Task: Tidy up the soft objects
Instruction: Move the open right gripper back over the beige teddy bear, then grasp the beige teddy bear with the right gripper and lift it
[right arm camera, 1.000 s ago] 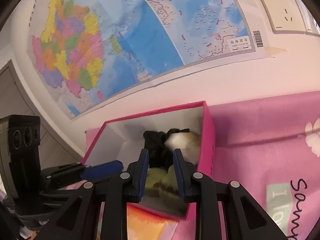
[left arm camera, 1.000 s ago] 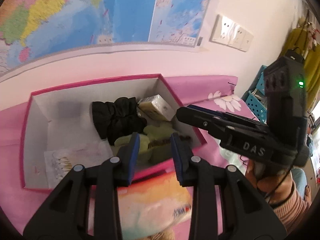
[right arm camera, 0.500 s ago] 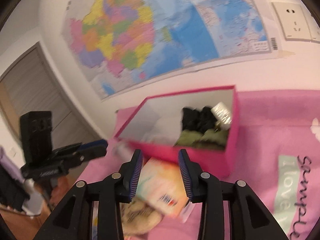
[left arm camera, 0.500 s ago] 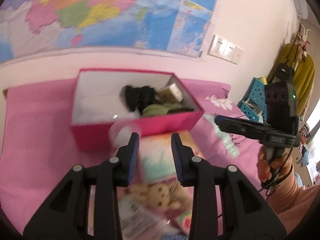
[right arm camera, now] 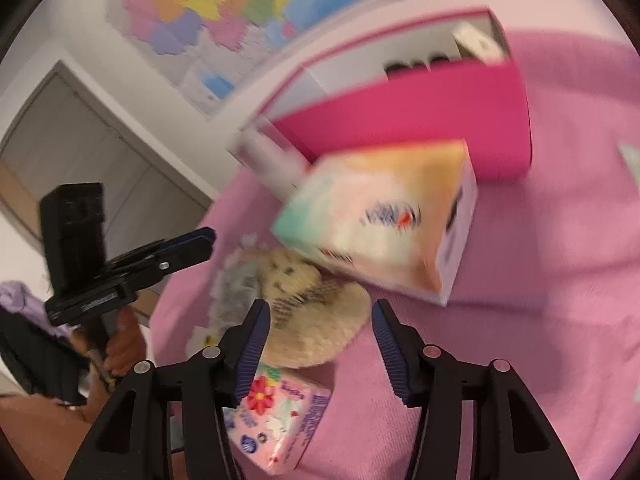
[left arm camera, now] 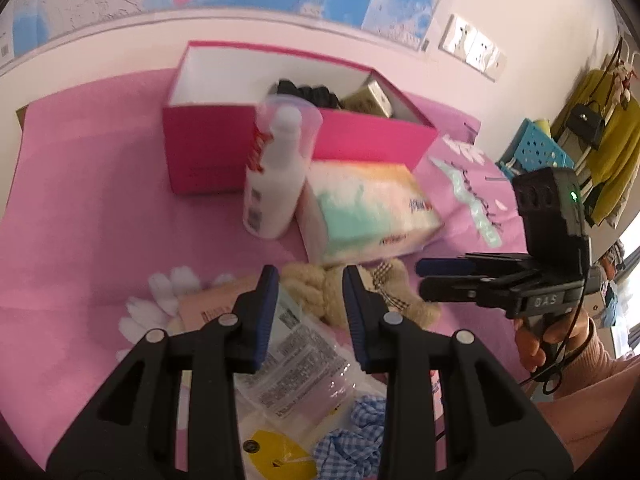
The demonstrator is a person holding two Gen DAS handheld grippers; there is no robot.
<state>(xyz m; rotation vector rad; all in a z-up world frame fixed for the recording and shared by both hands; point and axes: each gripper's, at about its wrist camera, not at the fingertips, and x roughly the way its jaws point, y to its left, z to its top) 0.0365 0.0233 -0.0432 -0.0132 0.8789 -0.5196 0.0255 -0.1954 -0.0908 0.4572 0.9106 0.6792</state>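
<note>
Both grippers are pulling back from the pink box [left arm camera: 224,160], which was filling their views a second ago and is now sitting farther off against the wall. The right gripper [right arm camera: 320,336] has just been opening its jaws; they are standing spread with nothing between them, hovering above the plush teddy bear [right arm camera: 316,320]. The left gripper [left arm camera: 308,304] is holding its jaws narrowly apart and empty, also in front of the box, over a clear printed packet [left arm camera: 296,364].

Inside the box, toward its right end, black scrunchies [left arm camera: 308,92] and a small tissue pack [left arm camera: 370,98] are already lying. Much is waiting outside: in front of the box a large tissue pack [left arm camera: 368,212] is leaning on the bear, a white bottle [left arm camera: 276,176] is standing upright just beside the box's front wall, and nearer the person a pink floral tissue pack [right arm camera: 280,416], white cotton pads [left arm camera: 168,292] and a blue gingham scrunchie [left arm camera: 352,440] are lying. The task looks roughly begun, not half done.
</note>
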